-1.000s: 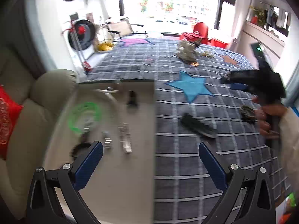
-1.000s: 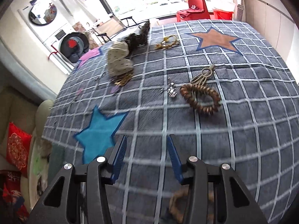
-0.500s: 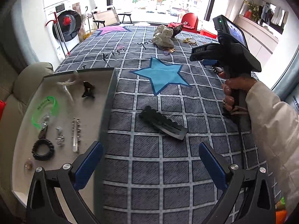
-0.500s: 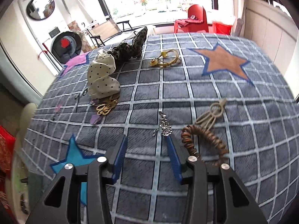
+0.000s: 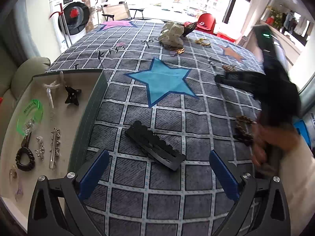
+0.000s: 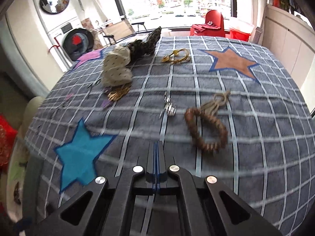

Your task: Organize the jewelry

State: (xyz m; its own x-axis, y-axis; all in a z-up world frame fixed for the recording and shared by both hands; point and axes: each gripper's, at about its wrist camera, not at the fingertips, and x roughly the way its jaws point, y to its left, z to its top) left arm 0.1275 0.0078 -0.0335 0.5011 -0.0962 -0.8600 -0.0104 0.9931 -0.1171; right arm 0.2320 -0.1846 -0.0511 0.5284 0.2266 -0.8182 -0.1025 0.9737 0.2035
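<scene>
Tray [image 5: 94,106], shallow, green-walled, at the left edge of a grey checked blanket [image 5: 169,116] with star patches: already holds sorted pieces laid apart from one another, namely a green bangle [image 5: 30,116], a black claw clip [image 5: 72,96], a spiked silver bar clip [image 5: 54,147], a dark coiled hair tie [image 5: 25,158] and small silver pieces, which suggests it serves as the collecting place. Left gripper [image 5: 157,169]: jaws spread wide and empty, hovering with a black scalloped hair clip [image 5: 155,147] lying flat on the blanket between the two fingers, likely the next pickup, since it is the loose item nearest the tray. Right gripper [image 6: 156,149]: jaws pressed together with nothing visible between them, pointing toward a small silver ornament [image 6: 169,108] and, just to its right, a brown beaded bracelet [image 6: 206,129] with a cord tassel. Farther off lie gold leaf jewellery [image 6: 118,94], a gold chain [image 6: 177,58] and a cream dotted fabric piece [image 6: 117,70], all unsorted.
</scene>
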